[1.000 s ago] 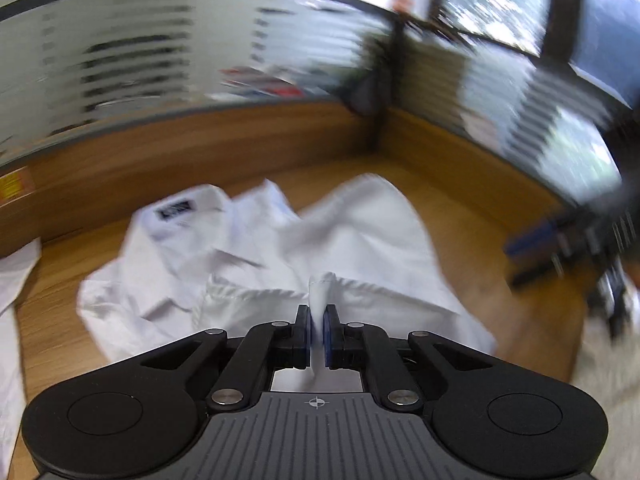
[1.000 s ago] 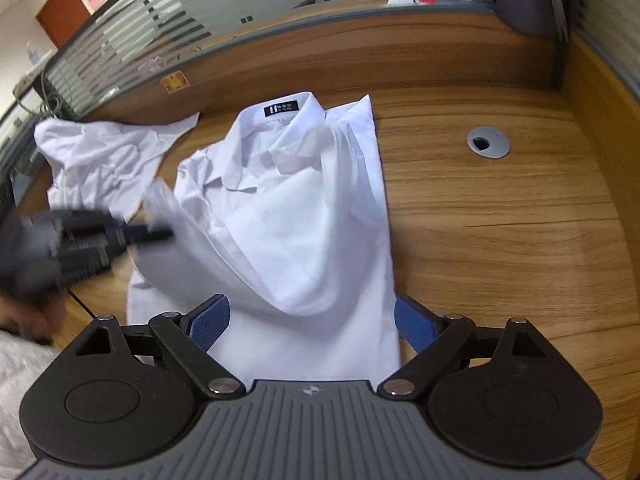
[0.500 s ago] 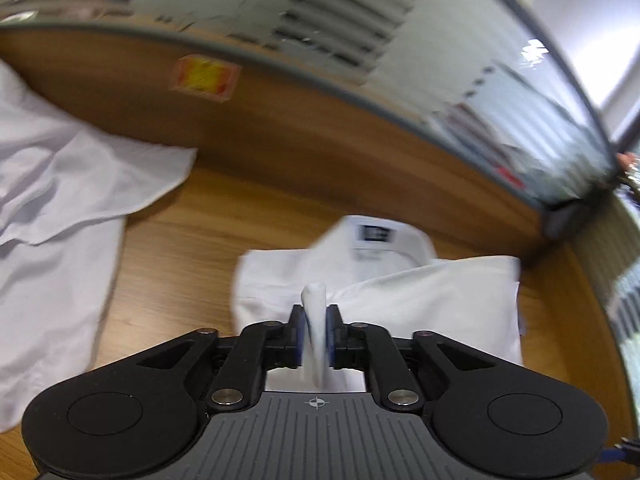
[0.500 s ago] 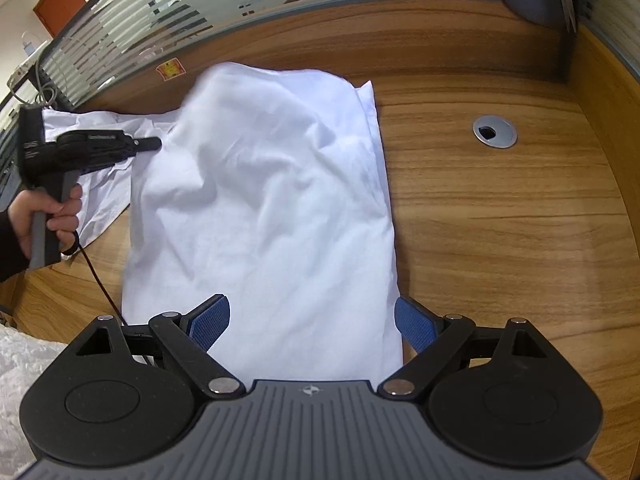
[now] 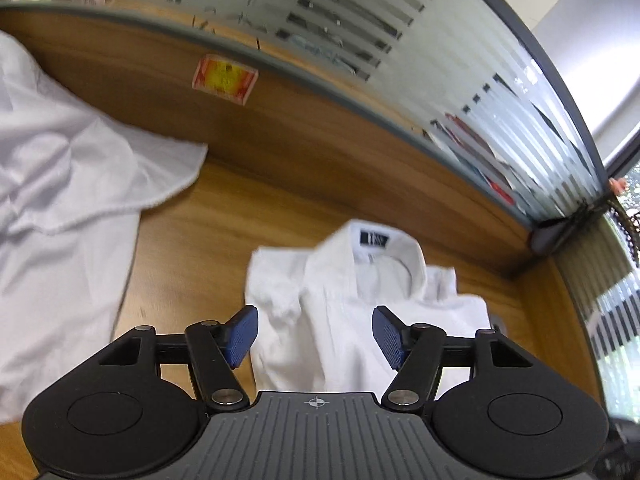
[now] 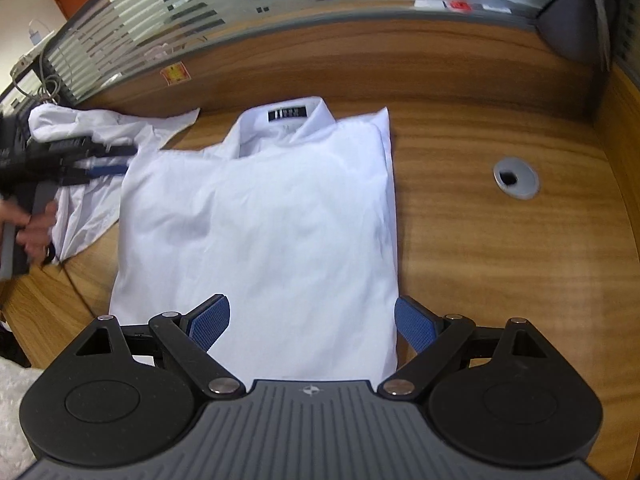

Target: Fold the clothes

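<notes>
- The left gripper (image 5: 315,338) has just been opening; a moment ago it pinched a fold of white cloth, now its jaws stand apart with nothing held, the shirt (image 6: 264,216) lying beyond them.
- The shirt now lies as a long panel on the desk (image 6: 500,264), collar (image 6: 288,120) at the far end. By my judgement a side fold is done and a crosswise fold remains.
- The right gripper (image 6: 312,322) hovers wide open and empty over the near hem.
- Bare wood lies right of the shirt, with a cable hole (image 6: 516,178); a second white garment (image 5: 68,208) crowds the left; the wooden wall sits just past the collar.
</notes>
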A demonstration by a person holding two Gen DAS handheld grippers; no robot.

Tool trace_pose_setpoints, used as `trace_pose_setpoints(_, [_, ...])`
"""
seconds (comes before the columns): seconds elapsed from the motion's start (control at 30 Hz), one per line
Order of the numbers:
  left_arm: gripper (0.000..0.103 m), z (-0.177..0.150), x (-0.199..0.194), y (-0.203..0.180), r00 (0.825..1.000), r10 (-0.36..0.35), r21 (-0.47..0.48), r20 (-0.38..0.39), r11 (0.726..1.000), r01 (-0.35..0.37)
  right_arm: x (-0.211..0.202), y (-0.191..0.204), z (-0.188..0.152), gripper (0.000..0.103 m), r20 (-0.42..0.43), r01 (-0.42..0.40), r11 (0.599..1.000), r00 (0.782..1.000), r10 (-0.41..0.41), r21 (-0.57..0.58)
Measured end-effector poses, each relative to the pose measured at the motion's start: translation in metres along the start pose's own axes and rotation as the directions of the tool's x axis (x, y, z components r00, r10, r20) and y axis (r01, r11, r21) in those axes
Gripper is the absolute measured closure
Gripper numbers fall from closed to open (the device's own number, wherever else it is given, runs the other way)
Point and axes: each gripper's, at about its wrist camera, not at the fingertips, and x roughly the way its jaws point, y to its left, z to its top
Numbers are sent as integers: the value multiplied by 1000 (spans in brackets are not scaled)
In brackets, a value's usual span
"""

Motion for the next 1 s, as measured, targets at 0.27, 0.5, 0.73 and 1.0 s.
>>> trace_pose_setpoints(0.27, [38, -18, 18, 10, 997, -58, -131, -41, 990, 52, 40, -43, 60, 15, 74, -90, 989, 994, 81, 118])
trace_pose_setpoints(0.5, [45, -24, 29, 16, 995, -93, -205, -42, 975, 82, 100, -88, 96, 29, 32, -175, 949, 985, 172, 263])
trace_pose_setpoints(0.73, [85, -21, 34, 19, 992, -126, -263, -4, 957, 121, 138, -103, 95, 89, 0, -252, 897, 963, 270, 363])
trace_pose_setpoints(1.0, [99, -9, 15, 3, 984, -168, -172, 63, 969, 176, 101, -88, 102, 101, 82, -284, 900, 959, 272, 330])
